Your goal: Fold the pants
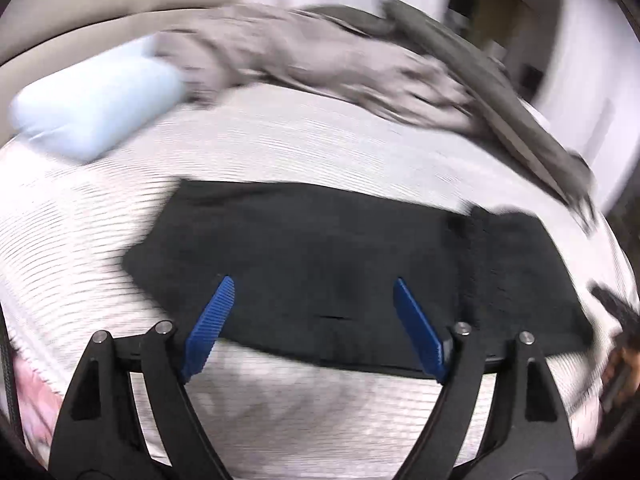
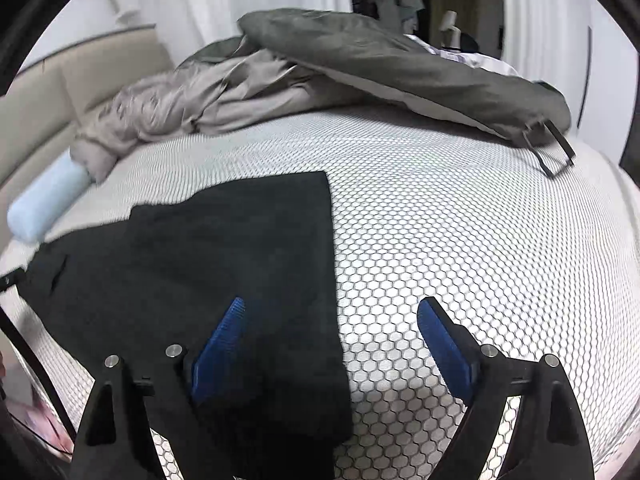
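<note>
Black pants (image 2: 192, 248) lie folded flat on the honeycomb-patterned bed (image 2: 460, 240), near a crumpled grey blanket (image 2: 360, 64) and a pale blue pillow (image 1: 96, 108). Both the left gripper (image 1: 312, 292) and the right gripper (image 2: 332, 316) hover above the cloth, jaws spread wide and pinching nothing.

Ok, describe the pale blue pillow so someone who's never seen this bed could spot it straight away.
Start at the beige headboard behind the white honeycomb-patterned bed cover. At its foot, a rumpled grey blanket trails down, and the pillow pokes out beneath its end. It is the only light blue thing, smooth and roll-shaped, beyond the black pants.
</note>
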Demonstrator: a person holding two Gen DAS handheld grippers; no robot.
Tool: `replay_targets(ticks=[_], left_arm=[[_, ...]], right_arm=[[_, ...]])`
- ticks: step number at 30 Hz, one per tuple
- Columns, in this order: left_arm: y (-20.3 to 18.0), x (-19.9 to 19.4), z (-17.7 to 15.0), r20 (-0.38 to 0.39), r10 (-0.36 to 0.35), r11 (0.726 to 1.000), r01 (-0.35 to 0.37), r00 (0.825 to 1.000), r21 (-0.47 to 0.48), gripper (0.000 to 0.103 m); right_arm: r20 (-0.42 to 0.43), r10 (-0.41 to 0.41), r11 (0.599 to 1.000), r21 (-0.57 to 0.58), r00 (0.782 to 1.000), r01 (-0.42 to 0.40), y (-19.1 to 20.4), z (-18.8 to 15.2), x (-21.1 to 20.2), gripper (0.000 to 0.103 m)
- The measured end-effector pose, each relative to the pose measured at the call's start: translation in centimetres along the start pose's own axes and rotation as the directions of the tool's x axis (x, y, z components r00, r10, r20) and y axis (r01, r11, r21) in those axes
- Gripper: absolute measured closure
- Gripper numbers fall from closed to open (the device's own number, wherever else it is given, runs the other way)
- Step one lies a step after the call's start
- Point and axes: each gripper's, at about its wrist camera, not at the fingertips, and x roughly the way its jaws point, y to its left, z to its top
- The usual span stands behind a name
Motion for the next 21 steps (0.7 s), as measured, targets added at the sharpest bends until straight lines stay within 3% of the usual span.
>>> replay_targets(ticks=[4,6,7,8,11,13,18,21], left_arm=[[6.6,0.7,0.3,-0.005,0.148,0.982,-0.147,0.989,-0.117,0.025],[8.8,1.9,0.4,-0.024,0.201,0.969,-0.202,0.979,-0.143,0.038],[9.3,2.5,0.8,-0.037,0.195,0.971,-0.198,0.98,-0.136,0.039],[9.5,3.2,0.9,-0.054,0.187,0.973,-0.193,0.981,-0.124,0.045],[8.9,5.0,0.9,-0.074,0.187,0.979,-0.192,0.979,-0.07,0.075],[7.8,5.0,1.0,-0.039,0.249,0.968,-0.25,0.968,-0.013,0.09],[6.3,3.2,1.8,0.068,0.201,0.978,-0.204,0.977,0.04,0.097],[7.5,5.5,2.0,-0.016,0.263,0.965,-0.263,0.965,0.017,0.096]], right_arm=[[-0.002,-0.002,0.999,0.033,1.0,0.002,-0.6,0.3,0.3,0.014],[-0.004,0.008,0.999,0.032,1.0,-0.008,0.1,-0.8,-0.5,0.014],[-0.003,0.011,1.0,0.023,1.0,-0.011,0.4,-0.8,-0.4,0.014],[-0.004,0.011,1.0,0.012,1.0,-0.011,0.8,-1.0,-0.2,0.014],[-0.008,-0.003,1.0,-0.011,1.0,0.003,1.2,-1.2,-0.2,0.014],[-0.011,-0.003,1.0,-0.023,1.0,0.002,1.6,-1.2,0.0,0.014],[-0.003,-0.01,0.999,-0.04,1.0,0.01,1.8,-1.5,-0.2,0.014],[-0.007,-0.01,0.999,-0.037,1.0,0.01,1.6,-1.7,-0.3,0.014]])
